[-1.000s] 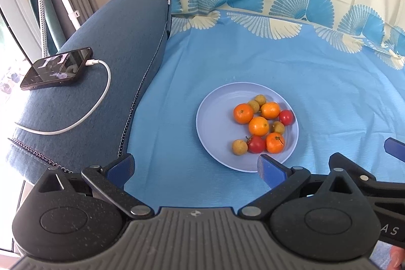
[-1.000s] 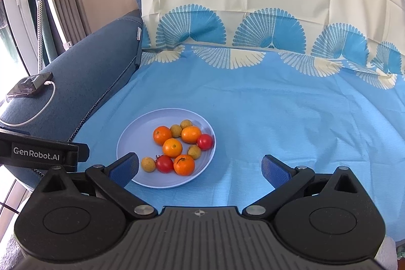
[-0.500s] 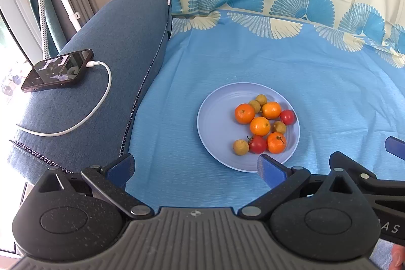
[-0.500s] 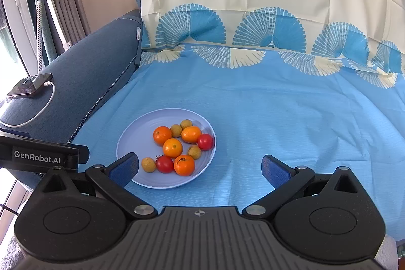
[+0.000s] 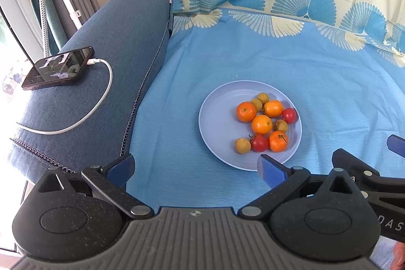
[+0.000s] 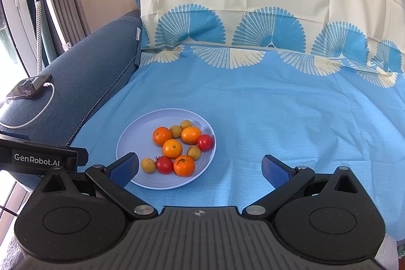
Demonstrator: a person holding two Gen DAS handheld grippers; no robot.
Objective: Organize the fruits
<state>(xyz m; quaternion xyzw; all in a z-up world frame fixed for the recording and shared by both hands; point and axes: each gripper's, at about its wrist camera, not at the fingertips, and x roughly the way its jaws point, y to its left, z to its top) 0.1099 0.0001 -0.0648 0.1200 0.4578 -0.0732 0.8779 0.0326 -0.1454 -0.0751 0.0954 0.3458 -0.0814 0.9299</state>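
Note:
A pale blue plate [image 5: 217, 118] [image 6: 136, 141] lies on the blue cloth and holds several small fruits: orange mandarins [image 5: 261, 124] [image 6: 172, 148], two red tomatoes [image 5: 259, 142] [image 6: 164, 164] and yellowish longans [image 5: 242, 145] [image 6: 148, 165]. My left gripper [image 5: 195, 170] is open and empty, hovering just short of the plate's near rim. My right gripper [image 6: 200, 168] is open too, with its left finger over the plate's near-left rim. The right gripper's body [image 5: 367, 179] shows at the lower right of the left wrist view.
The blue cloth [image 6: 278, 113] with fan patterns covers a sofa seat and backrest. On the dark blue armrest [image 5: 114, 47] lies a phone [image 5: 58, 67] [image 6: 29, 89] plugged into a white cable [image 5: 101, 100]. Curtains and a window stand at far left.
Both views shifted only slightly; the plate sits marginally lower and to the right in the left wrist view. Both grippers stay open.

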